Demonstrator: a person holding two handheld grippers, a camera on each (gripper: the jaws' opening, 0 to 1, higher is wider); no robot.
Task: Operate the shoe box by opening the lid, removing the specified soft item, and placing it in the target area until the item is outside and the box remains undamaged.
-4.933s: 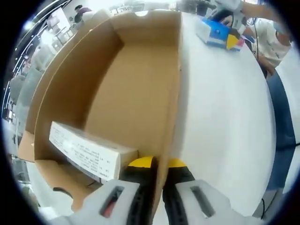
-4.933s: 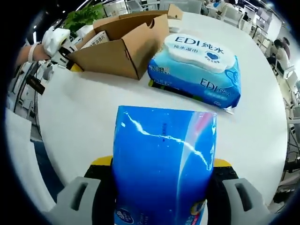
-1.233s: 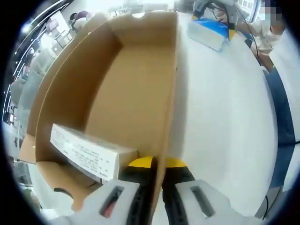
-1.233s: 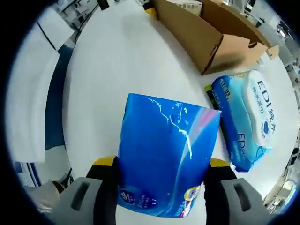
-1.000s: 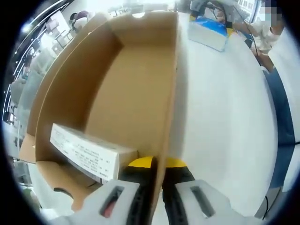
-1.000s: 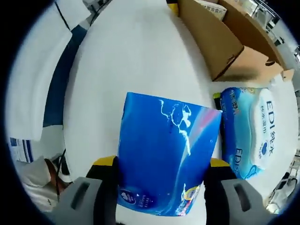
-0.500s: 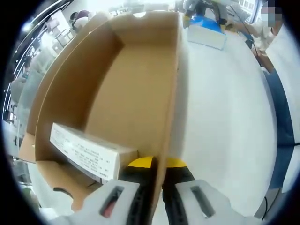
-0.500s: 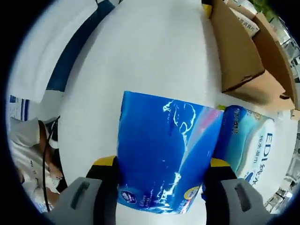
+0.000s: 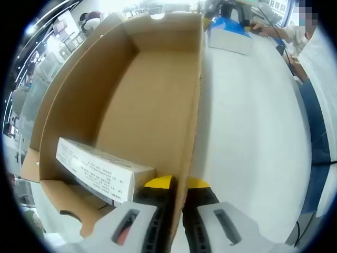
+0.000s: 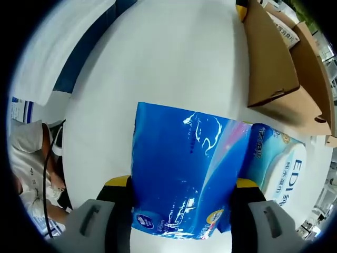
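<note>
The open brown shoe box [image 9: 142,100] lies on the white table, with a white printed carton [image 9: 100,171] in its near end. My left gripper [image 9: 177,191] is shut on the box's right wall. My right gripper [image 10: 181,185] is shut on a glossy blue soft pack [image 10: 184,174], held above the table. That pack [image 9: 227,38] and the right gripper also appear far off in the left gripper view. In the right gripper view the shoe box [image 10: 274,58] lies at the upper right.
A light blue wet-wipes pack marked EDI [image 10: 281,174] lies on the white round table [image 10: 168,68] beside the box, partly behind the blue pack. A person's sleeve [image 9: 326,58] is at the table's right edge. A blue seat [image 10: 84,52] stands beyond the edge.
The right gripper view has rolled further, so box and wipes have shifted right and up. The blue pack stays gripped. The left gripper has kept its hold on the box wall.
</note>
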